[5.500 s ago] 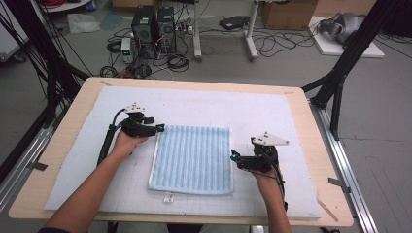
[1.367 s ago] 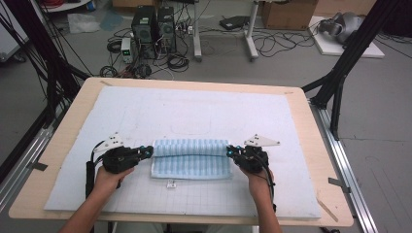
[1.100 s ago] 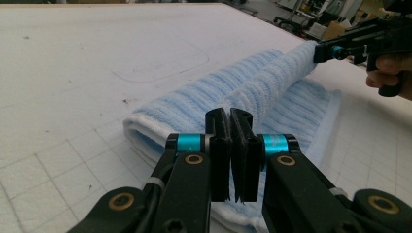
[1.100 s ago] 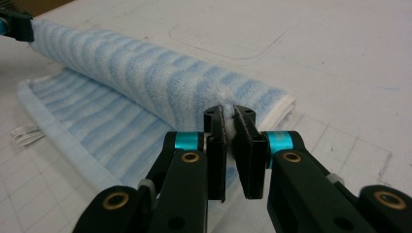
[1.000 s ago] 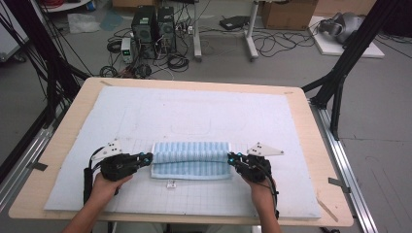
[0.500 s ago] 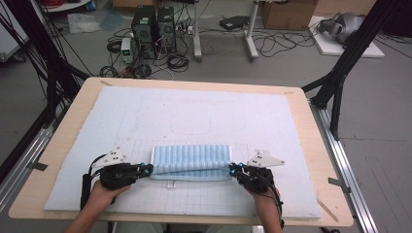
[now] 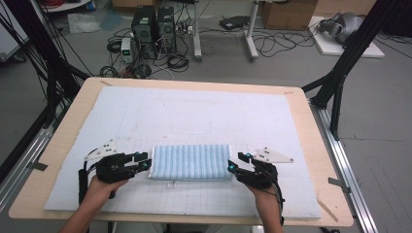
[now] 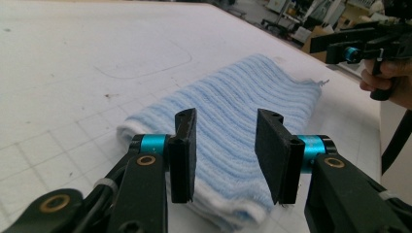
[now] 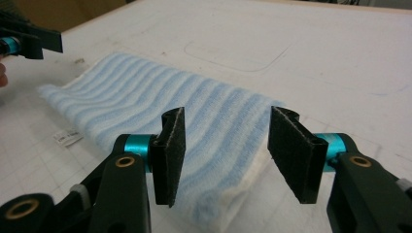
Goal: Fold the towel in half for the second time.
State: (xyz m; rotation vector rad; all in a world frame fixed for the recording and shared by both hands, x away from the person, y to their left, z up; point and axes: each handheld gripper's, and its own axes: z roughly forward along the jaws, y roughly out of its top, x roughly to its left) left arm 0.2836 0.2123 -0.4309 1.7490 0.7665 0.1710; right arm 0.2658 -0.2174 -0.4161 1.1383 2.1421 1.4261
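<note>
Blue-striped towel [image 7: 190, 162] lies folded in half on the worktop [image 7: 194, 114]; both tongs, left [image 7: 144, 160] and right [image 7: 235, 164], have just opened off its ends, gaping empty. Further folds may remain.

A lab: computer towers [image 7: 153, 24] and tangled cables [image 7: 282, 41] crowd the floor at the top of the frame, behind a black-framed bench [image 7: 311, 126].

The towel [image 7: 190, 161] is pale blue with fine white stripes and a white hem. Beneath it, the mat [image 7: 194, 116] is white with a faint grey grid. Around the mat, the tabletop [image 7: 316, 145] shows light wood. Beside the towel, each tool [image 7: 141, 160] [image 7: 235, 162] is black with turquoise collars and brass rivets.
</note>
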